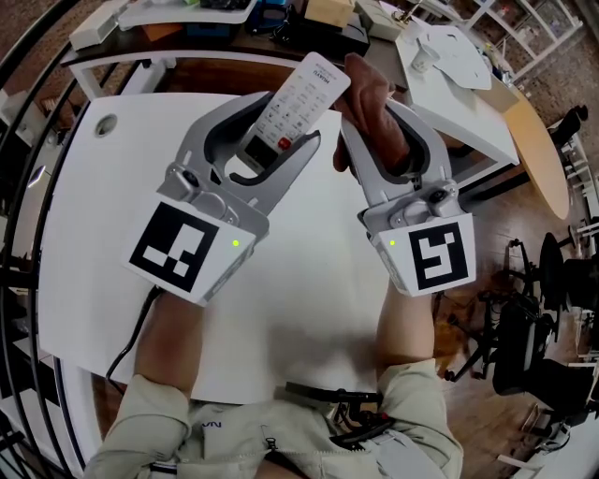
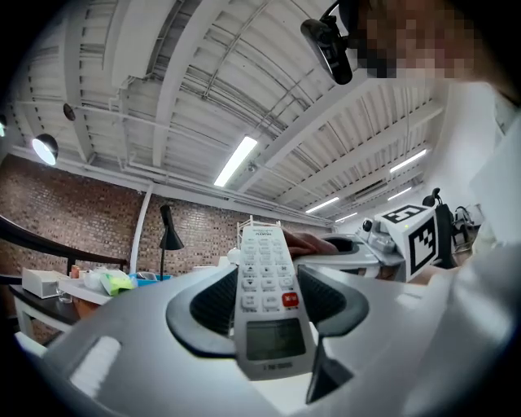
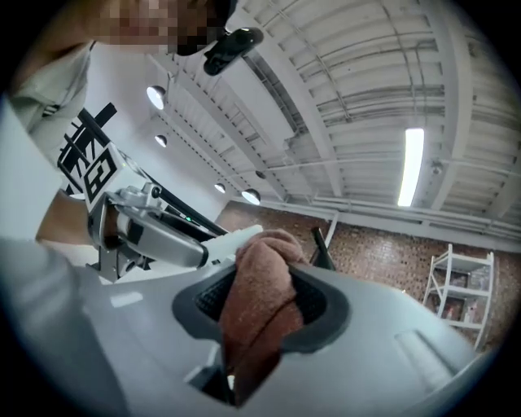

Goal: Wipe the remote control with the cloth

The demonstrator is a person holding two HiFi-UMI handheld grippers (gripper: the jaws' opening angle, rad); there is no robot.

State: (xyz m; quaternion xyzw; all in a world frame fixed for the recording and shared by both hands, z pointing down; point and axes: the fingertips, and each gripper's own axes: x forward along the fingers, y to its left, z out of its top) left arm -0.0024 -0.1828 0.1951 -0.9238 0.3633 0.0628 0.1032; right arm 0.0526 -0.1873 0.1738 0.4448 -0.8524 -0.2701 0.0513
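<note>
My left gripper (image 1: 271,131) is shut on a white remote control (image 1: 299,101) with a red button and a small screen, held above the white table (image 1: 122,206). In the left gripper view the remote control (image 2: 267,297) stands between the two dark pads, buttons facing the camera. My right gripper (image 1: 382,120) is shut on a bunched brown cloth (image 1: 372,103), whose top rests against the remote's far end. The cloth (image 3: 259,313) fills the gap between the pads in the right gripper view, with the remote's tip (image 3: 240,238) just behind it.
A second white table (image 1: 459,65) and a round wooden top (image 1: 543,150) stand at the right. Boxes and clutter line a shelf (image 1: 206,19) beyond the table's far edge. A round cable hole (image 1: 106,124) is in the table's left corner. Black stands (image 1: 533,318) are on the floor, right.
</note>
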